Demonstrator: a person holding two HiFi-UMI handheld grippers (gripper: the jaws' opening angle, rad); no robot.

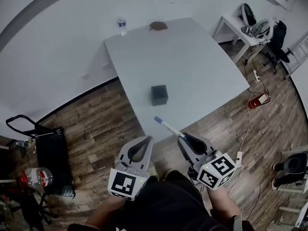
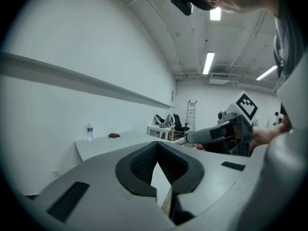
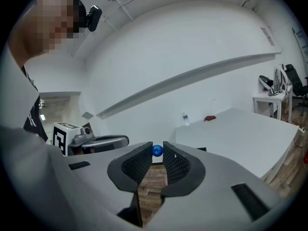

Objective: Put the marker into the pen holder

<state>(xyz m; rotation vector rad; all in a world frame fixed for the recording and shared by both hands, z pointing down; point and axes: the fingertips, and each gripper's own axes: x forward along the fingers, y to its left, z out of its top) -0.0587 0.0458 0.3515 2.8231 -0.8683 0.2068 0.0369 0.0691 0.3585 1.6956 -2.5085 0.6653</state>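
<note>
Currently the right gripper [image 1: 183, 138] is clamped on the tail of the blue-capped marker [image 1: 167, 126], which juts toward 10 o'clock over the near edge of the white table [image 1: 202, 66]. The black pen holder [image 1: 159, 95] stands apart at its 12 o'clock. The left gripper [image 1: 147, 141] has its jaws together on nothing (idle). Held so far back, the marker could pivot, or clip the holder's rim and topple it.

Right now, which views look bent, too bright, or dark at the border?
Head view: the lens bows the edges of the white rectangular table; the light is even and shadows are faint. Left gripper view: the long ceiling strip lamp glares, and a black round border frames the picture. Right gripper view: the grey wall ledge curves like an arch; the blue-capped white marker shows clearly.
</note>
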